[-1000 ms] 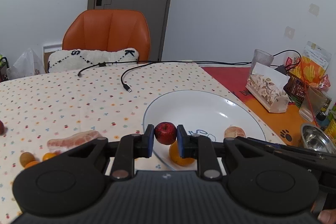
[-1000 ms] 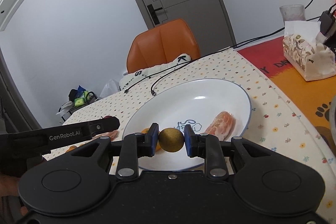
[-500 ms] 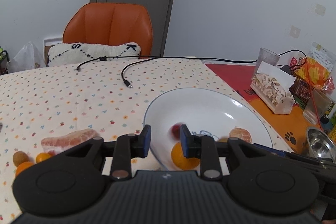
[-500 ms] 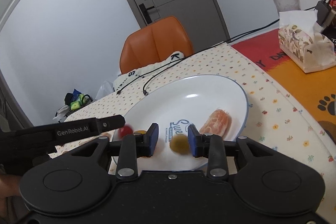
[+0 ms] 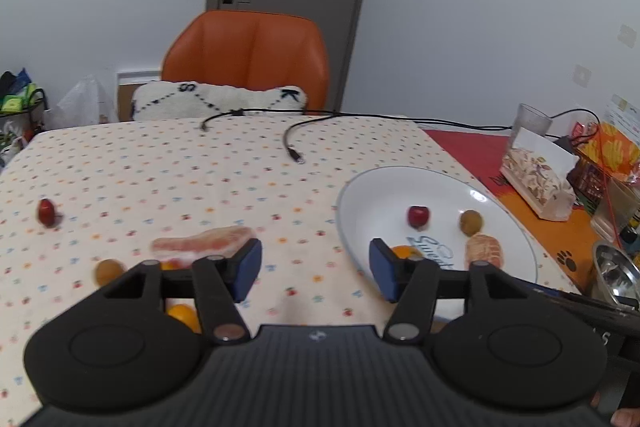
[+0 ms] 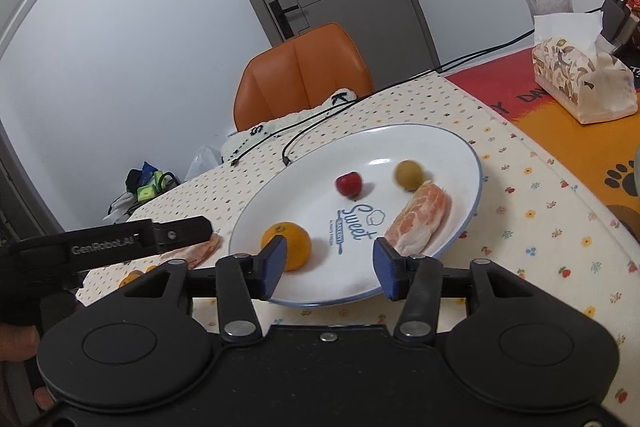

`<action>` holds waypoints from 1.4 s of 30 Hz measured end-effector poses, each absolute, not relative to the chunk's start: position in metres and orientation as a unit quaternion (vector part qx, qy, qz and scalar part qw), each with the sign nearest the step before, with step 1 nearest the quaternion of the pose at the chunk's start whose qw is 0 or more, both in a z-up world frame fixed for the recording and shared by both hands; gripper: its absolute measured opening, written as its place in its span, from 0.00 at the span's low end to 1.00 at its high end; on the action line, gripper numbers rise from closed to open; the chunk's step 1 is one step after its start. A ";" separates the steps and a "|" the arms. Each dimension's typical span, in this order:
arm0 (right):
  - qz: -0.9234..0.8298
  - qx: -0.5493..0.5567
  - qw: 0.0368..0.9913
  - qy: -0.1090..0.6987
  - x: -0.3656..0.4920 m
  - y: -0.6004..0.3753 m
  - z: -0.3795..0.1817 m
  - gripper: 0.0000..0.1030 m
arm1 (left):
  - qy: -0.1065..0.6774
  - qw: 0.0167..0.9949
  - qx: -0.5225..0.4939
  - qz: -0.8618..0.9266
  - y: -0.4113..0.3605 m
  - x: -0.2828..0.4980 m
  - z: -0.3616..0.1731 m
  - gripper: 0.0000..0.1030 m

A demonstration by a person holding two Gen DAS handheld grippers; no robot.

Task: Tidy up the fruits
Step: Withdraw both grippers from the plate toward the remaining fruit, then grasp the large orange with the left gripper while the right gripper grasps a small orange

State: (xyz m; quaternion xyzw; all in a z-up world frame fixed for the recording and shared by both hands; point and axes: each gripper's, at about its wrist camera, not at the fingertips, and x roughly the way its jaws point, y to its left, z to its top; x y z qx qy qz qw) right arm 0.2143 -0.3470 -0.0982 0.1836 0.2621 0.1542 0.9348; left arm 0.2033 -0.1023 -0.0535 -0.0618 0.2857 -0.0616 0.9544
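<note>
1. Left gripper (image 5: 315, 275) hangs with its jaws spread wide and nothing between them, over the dotted cloth of the surface (image 5: 180, 179) just left of the plate's rim.
2. Right gripper (image 6: 330, 269) is wide as well, empty, hovering at the near edge of the white plate (image 6: 460, 155).
3. On the plate: a small red fruit (image 6: 349, 183) near the middle, a round olive-green fruit (image 6: 409, 175) just to its right, the 2 close but apart.
4. A peeled pink citrus segment (image 6: 418, 219) lies on the plate's right side, its far tip just beside the green fruit.
5. An orange (image 6: 291, 245) sits at the plate's near left, partly behind the right gripper's left finger.
6. The left view confirms it: red fruit (image 5: 418, 216), green fruit (image 5: 471, 221), segment (image 5: 484, 251) and a slice of the orange (image 5: 404, 251), all inside the plate (image 5: 360, 195).
7. Off the plate, on the cloth to the left: a long peeled segment (image 5: 200, 245), a red fruit (image 5: 47, 212) well apart at the far left, a brown round fruit (image 5: 109, 271), and a small orange fruit (image 5: 183, 315) showing through the gripper frame.
8. A black cable (image 5: 294, 143) trails across the far side of the surface; a tissue pack (image 6: 580, 83) stands to the right.
</note>
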 end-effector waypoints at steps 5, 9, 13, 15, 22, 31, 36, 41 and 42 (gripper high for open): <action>0.162 0.183 0.934 0.262 0.210 -0.339 -0.096 0.49 | 0.277 0.958 -0.064 -0.040 -0.084 0.189 -0.051 0.70; 0.170 0.179 0.933 0.261 0.206 -0.331 -0.093 0.49 | 0.276 0.959 -0.065 -0.024 -0.071 0.183 -0.050 0.72; 0.177 0.178 0.932 0.261 0.204 -0.323 -0.092 0.49 | 0.276 0.959 -0.062 -0.015 -0.061 0.178 -0.050 0.73; 0.180 0.176 0.932 0.262 0.204 -0.318 -0.092 0.50 | 0.274 0.960 -0.063 -0.010 -0.055 0.175 -0.050 0.73; 0.193 0.163 0.932 0.259 0.203 -0.303 -0.088 0.55 | 0.275 0.959 -0.072 0.008 -0.036 0.169 -0.056 0.74; 0.215 0.141 0.930 0.262 0.203 -0.277 -0.086 0.56 | 0.281 0.955 -0.084 0.029 -0.013 0.167 -0.067 0.74; 0.223 0.135 0.928 0.267 0.206 -0.265 -0.085 0.56 | 0.283 0.954 -0.093 0.032 -0.004 0.170 -0.072 0.74; 0.235 0.122 0.925 0.271 0.207 -0.251 -0.084 0.56 | 0.291 0.951 -0.104 0.027 -0.002 0.179 -0.081 0.73; 0.237 0.120 0.925 0.273 0.208 -0.249 -0.085 0.56 | 0.294 0.950 -0.106 0.027 -0.002 0.182 -0.084 0.72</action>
